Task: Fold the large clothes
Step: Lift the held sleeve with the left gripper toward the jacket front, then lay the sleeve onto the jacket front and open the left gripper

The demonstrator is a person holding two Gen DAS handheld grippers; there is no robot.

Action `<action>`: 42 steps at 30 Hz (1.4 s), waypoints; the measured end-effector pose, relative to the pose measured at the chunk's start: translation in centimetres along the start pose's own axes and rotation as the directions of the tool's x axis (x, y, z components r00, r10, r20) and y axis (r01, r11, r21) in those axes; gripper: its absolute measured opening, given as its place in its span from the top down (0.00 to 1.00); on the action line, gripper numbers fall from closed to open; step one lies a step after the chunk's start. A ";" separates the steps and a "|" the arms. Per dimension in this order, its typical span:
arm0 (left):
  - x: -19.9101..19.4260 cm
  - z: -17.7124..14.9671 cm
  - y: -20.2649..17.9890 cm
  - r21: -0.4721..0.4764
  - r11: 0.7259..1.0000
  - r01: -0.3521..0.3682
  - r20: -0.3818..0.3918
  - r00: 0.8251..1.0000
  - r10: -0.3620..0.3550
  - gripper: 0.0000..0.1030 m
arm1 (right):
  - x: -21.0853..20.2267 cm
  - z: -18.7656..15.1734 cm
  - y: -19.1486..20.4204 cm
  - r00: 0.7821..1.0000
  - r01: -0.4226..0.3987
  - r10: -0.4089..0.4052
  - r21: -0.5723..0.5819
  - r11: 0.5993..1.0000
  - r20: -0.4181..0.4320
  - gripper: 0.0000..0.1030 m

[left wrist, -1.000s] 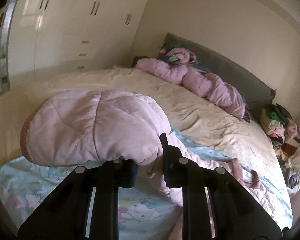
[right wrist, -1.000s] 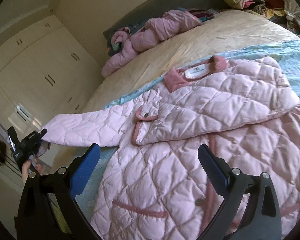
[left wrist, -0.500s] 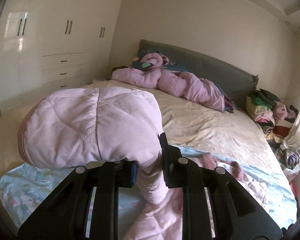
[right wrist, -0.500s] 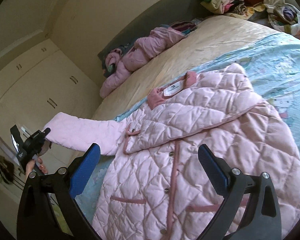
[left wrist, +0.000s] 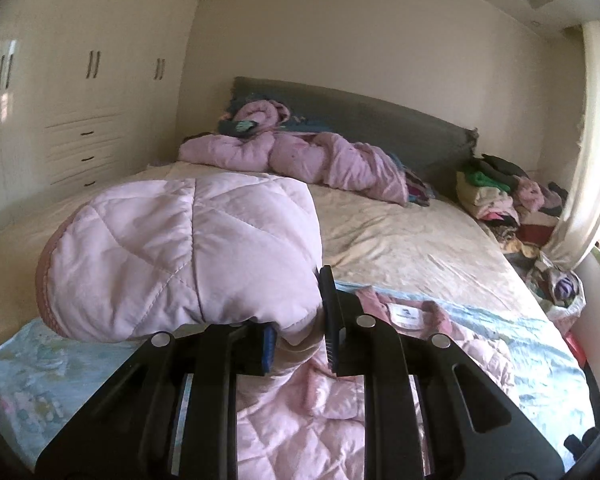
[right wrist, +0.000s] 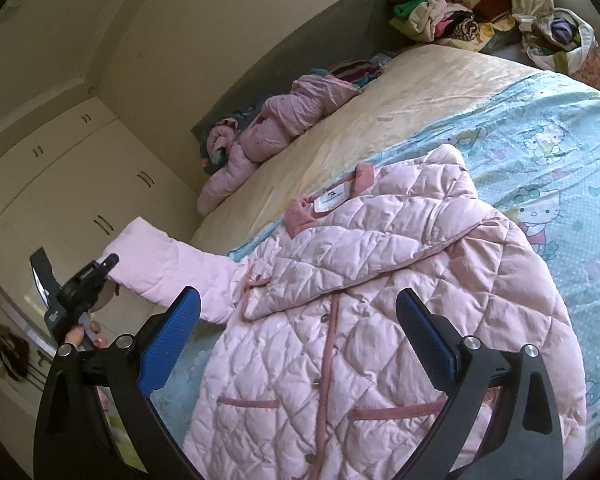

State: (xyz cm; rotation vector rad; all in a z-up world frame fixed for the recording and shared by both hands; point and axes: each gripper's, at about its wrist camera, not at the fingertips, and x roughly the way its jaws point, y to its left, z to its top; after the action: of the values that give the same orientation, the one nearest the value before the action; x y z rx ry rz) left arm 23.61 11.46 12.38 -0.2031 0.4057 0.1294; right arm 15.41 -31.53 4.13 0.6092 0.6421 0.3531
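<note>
A pale pink quilted jacket (right wrist: 372, 320) lies front-up on a light blue cartoon-print sheet (right wrist: 548, 152), one sleeve folded across its chest. Its other sleeve (right wrist: 168, 264) is stretched out to the left, off the bed. My left gripper (left wrist: 300, 340) is shut on that sleeve (left wrist: 180, 256) near the cuff, which bulges up over the left finger. From the right wrist view the left gripper (right wrist: 100, 270) shows small at the left, held by a hand. My right gripper (right wrist: 298, 344) hovers open above the jacket's lower front, nothing between its blue pads.
A second pink padded garment (left wrist: 300, 152) lies crumpled by the grey headboard (left wrist: 380, 120). A pile of mixed clothes (left wrist: 500, 196) sits beside the bed at the right, near a curtain (left wrist: 588, 140). Cream wardrobes (left wrist: 80, 100) line the left wall.
My left gripper has carried the sleeve along and its view has swung right, so the jacket's collar label now shows. The right gripper pulled back, bringing more of the jacket into view.
</note>
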 end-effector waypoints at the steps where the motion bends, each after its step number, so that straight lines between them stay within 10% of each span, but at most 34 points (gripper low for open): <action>1: 0.2 -0.3 -0.4 0.006 1.000 0.010 -0.002 1.000 -0.010 0.89 | 0.1 0.0 -0.2 1.000 0.003 -0.003 0.006 1.000 -0.002 0.05; 18: 6.7 -7.4 -9.4 0.203 0.955 0.218 -0.130 0.972 -0.194 0.89 | 2.3 0.3 -2.5 0.993 0.116 -0.117 -0.013 0.993 -0.018 0.05; 30: 11.6 -17.0 -14.4 0.415 0.825 0.384 -0.365 0.901 -0.235 0.86 | 0.7 1.9 -5.1 0.958 0.281 -0.280 -0.018 0.959 0.069 0.05; 36: 11.5 -20.3 -15.7 0.536 0.754 0.380 -0.391 0.903 -0.177 0.84 | 1.3 2.0 -6.0 0.952 0.304 -0.304 0.000 0.953 0.041 0.05; 42: 10.3 -19.9 -15.2 0.508 0.753 0.419 -0.390 0.891 -0.232 0.70 | 0.4 2.7 -5.7 0.949 0.307 -0.308 0.020 0.951 0.066 0.05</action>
State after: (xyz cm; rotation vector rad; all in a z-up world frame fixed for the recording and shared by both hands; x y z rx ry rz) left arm 27.97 -6.81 -7.06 0.3256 0.6936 -0.3893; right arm 18.19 -36.87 2.04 0.5180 0.6620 0.0370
